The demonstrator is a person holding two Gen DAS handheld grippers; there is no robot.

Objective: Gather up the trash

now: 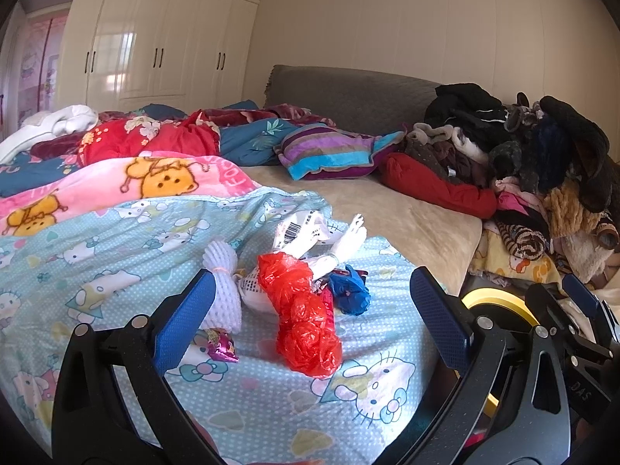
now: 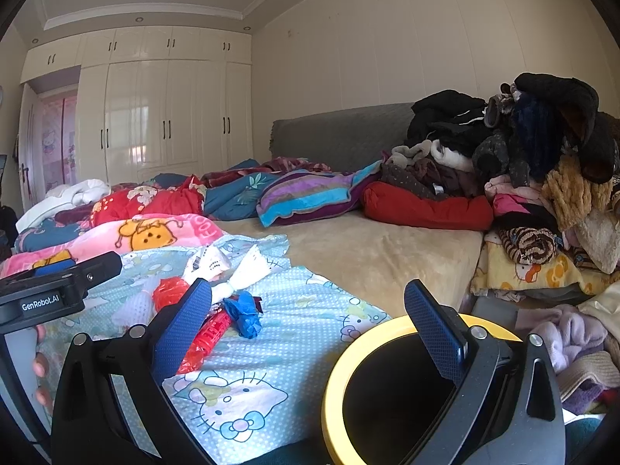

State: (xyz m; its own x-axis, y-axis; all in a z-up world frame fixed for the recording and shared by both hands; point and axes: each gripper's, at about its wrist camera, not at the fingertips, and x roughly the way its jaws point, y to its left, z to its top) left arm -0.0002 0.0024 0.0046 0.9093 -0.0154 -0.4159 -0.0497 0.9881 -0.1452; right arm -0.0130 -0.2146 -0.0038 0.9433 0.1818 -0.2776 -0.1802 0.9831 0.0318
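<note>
The left hand-held gripper [image 1: 312,319] hangs low over the near part of the bed with its blue-padded jaws spread wide and nothing between them. Between its fingers, on the light-blue cartoon-cat bedsheet [image 1: 97,255], lies the trash heap: a crumpled red plastic bag [image 1: 304,319] in the middle, a white foam mesh fruit sleeve [image 1: 224,290] touching the inner side of the left finger, a small shiny purple foil wrapper [image 1: 221,347] just beside that finger, a scrunched blue plastic scrap [image 1: 350,290] to the right of the red bag, and crumpled white paper with a barcode [image 1: 300,228] behind them.

The right hand-held gripper [image 2: 308,329] is likewise wide open and empty, near the bed's near right corner. Its right finger stands over the mouth of a round black bin with a yellow rim [image 2: 331,379], which sits just off the bed's edge. The same heap lies by its left finger.

Further up the bed are a pink cartoon blanket [image 1: 116,190], a purple-and-blue striped pillow [image 1: 329,151] and a red cushion [image 1: 434,186], with a tall pile of dark clothes [image 1: 534,143] along the right edge.
</note>
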